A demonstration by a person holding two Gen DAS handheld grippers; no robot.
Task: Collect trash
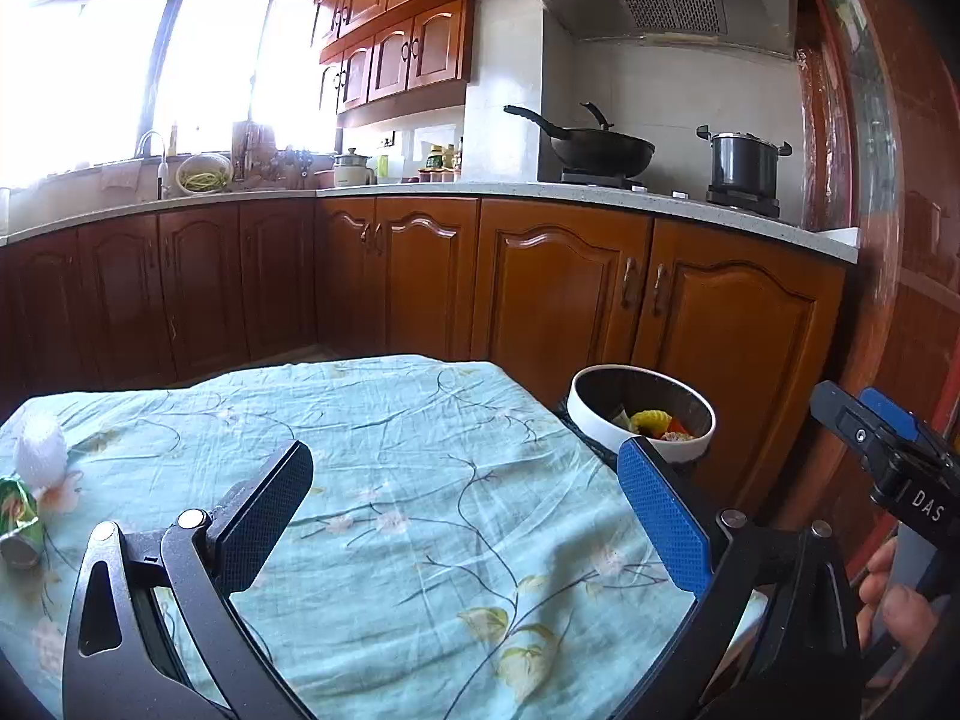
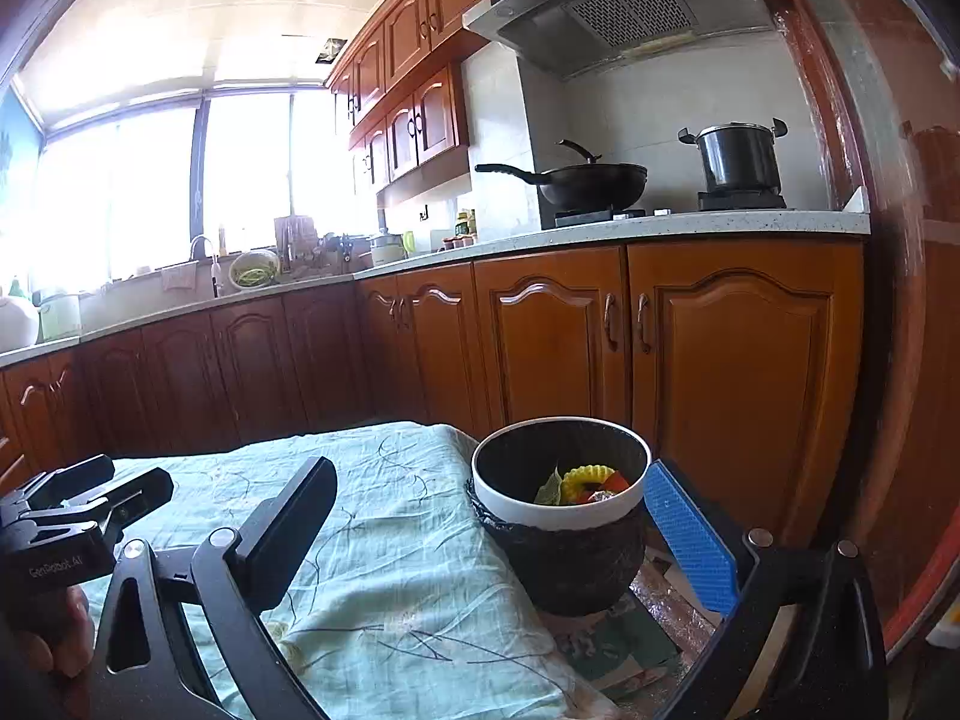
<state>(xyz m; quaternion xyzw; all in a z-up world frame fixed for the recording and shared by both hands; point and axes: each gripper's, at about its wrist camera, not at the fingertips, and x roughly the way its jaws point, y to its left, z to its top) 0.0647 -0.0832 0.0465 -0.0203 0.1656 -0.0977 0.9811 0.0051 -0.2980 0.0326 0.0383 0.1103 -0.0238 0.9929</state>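
Note:
My left gripper (image 1: 465, 462) hovers open over a table (image 1: 420, 420) covered in a pale blue floral cloth, with nothing between its fingers. At the table's left edge lie a crumpled white ball (image 1: 39, 450) and a green wrapper on a small can (image 1: 21, 519). A dark woven trash bin with a white rim (image 1: 600, 426) stands off the table's right corner and holds yellow, orange and green scraps. My right gripper (image 2: 489, 480) is open and empty, facing the bin (image 2: 564, 519), which sits between its fingers further off. Each gripper shows in the other's view: right gripper (image 1: 846, 405), left gripper (image 2: 141, 480).
Wooden kitchen cabinets (image 1: 558, 294) run behind the table, under a counter with a wok (image 1: 594, 150) and a pot (image 1: 744, 165). Papers (image 2: 624, 642) lie under the bin. A person's hand (image 1: 894, 606) grips the right handle. A red door frame (image 2: 900, 360) stands at the right.

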